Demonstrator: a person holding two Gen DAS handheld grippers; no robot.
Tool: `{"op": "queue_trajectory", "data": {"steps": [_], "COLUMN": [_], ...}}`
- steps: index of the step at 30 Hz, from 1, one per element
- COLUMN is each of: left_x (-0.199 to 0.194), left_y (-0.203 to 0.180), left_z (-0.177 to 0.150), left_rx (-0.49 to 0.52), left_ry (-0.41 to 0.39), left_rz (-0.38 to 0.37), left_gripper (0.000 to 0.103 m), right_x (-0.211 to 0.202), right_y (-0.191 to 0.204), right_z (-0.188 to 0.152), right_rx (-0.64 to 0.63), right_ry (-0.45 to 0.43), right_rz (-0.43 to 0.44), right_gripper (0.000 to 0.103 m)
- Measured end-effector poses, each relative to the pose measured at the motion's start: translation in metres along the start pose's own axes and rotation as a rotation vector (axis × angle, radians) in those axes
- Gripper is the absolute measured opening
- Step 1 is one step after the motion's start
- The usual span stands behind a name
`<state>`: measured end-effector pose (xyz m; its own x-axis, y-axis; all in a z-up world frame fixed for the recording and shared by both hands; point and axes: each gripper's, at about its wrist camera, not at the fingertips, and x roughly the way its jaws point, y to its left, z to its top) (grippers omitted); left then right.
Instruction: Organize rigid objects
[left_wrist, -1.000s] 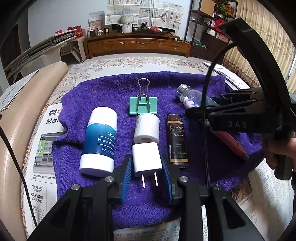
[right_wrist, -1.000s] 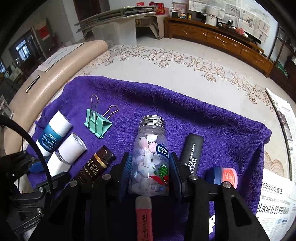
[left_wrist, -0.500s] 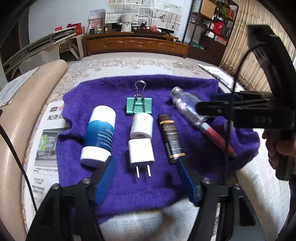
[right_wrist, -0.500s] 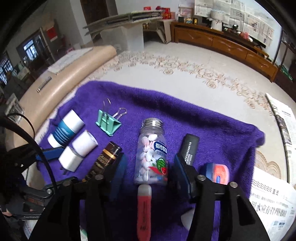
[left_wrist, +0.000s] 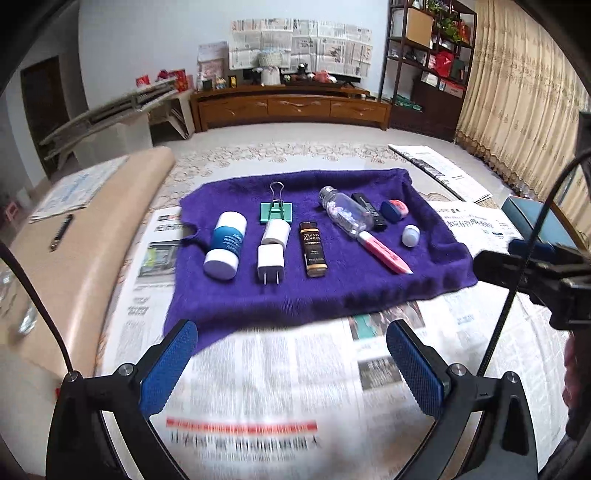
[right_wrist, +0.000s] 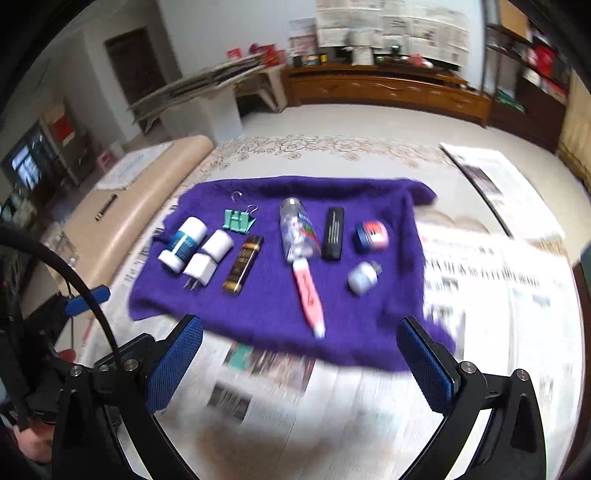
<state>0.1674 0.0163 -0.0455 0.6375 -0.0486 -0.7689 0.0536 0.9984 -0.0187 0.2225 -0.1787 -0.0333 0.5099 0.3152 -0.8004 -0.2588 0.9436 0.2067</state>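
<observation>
A purple towel (left_wrist: 332, 291) (right_wrist: 266, 325) carries several objects in rows: a blue-and-white lotion bottle (left_wrist: 225, 243), a white plug (left_wrist: 270, 260), a white cylinder (left_wrist: 276, 232), a green binder clip (left_wrist: 276, 212), a brown lighter (left_wrist: 313, 248), a clear candy bottle (left_wrist: 345, 212) (right_wrist: 299, 230), a pink tube (left_wrist: 386, 253) (right_wrist: 308, 293), a black lighter (right_wrist: 333, 233), a blue-and-pink tin (right_wrist: 373, 236) and a small white bottle (right_wrist: 362, 277). My left gripper (left_wrist: 291, 363) is open and empty, over newspaper in front of the towel. My right gripper (right_wrist: 301, 363) is open and empty too.
Newspaper (left_wrist: 280, 398) covers the table around the towel. A beige padded edge (left_wrist: 74, 251) with a pen on it runs along the left. A folded newspaper (left_wrist: 439, 171) lies far right. A wooden cabinet (left_wrist: 291, 107) stands at the back wall.
Both grippers have opened wide and pulled back from the towel. The left let go of the white plug, the right let go of the candy bottle; both objects stay lying on the towel.
</observation>
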Motion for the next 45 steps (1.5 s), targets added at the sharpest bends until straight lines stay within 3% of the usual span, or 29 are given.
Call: {"op": "queue_trajectory", "data": {"steps": [5,9,19,28,45], "left_x": [-0.033,-0.051,-0.064,-0.071,-0.083], "left_y": [-0.006,-0.007,-0.006,-0.006,0.0], "left_z": [-0.019,-0.041,-0.064,-0.065,-0.064], "left_rx": [-0.047,-0.074,-0.07,-0.06,-0.07], "left_ry": [0.014,0.023,0.027,0.024,0.0], "left_rz": [0.002,0.053,0.087,0.124,0.115], "left_gripper": [0.103,0.103,0.103,0.103,0.103], "right_x": [-0.035,-0.049,-0.07,-0.084,-0.09], "right_y": [0.001,0.008,0.019,0.015,0.016], "right_z": [-0.033,-0.053,-0.104,-0.109,-0.106], "right_rx": [0.056,0.072,0.07,0.088,0.092], "right_ry": [-0.011,-0.004,-0.002,-0.021,-0.031], "right_rz": [-0.054,-0.075,-0.099,-0.123,-0.148], "right_gripper": [0.103,0.103,0.103,0.103,0.103]}}
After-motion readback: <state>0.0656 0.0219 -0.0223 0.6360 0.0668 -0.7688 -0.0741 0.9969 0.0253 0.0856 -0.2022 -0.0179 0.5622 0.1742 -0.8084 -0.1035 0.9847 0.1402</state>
